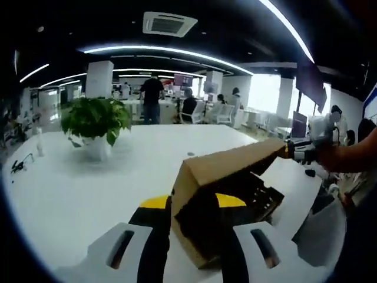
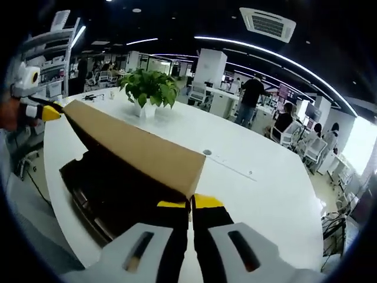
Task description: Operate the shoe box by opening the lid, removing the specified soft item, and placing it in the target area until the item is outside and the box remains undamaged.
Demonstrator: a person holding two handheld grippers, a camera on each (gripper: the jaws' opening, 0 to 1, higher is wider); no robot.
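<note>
Both grippers are pinching opposite corners of the cardboard lid (image 2: 138, 150): the right gripper (image 2: 189, 206) nearly closed on one corner, the left gripper (image 1: 191, 203) clamping the other. The lid is standing raised over the dark shoe box (image 2: 100, 194) on the white table (image 2: 259, 177). The soft item is not discernible inside; removal remains. The potted plant (image 2: 150, 88) is sitting well apart, leaving open tabletop.

One cardboard shoe box (image 1: 227, 177) sits at centre frame in the left gripper view, its single lid (image 2: 132, 144) raised. Two grippers are at it: the left gripper (image 1: 194, 227) at the bottom of its own view, the right gripper (image 2: 190, 227) at the bottom of its own. One potted plant (image 1: 95, 121) stands at the left on one white table (image 1: 70, 188). One ceiling air-conditioning vent (image 1: 169, 23) is at the top. About five people (image 1: 152, 97) are in the background, too small to count exactly.
</note>
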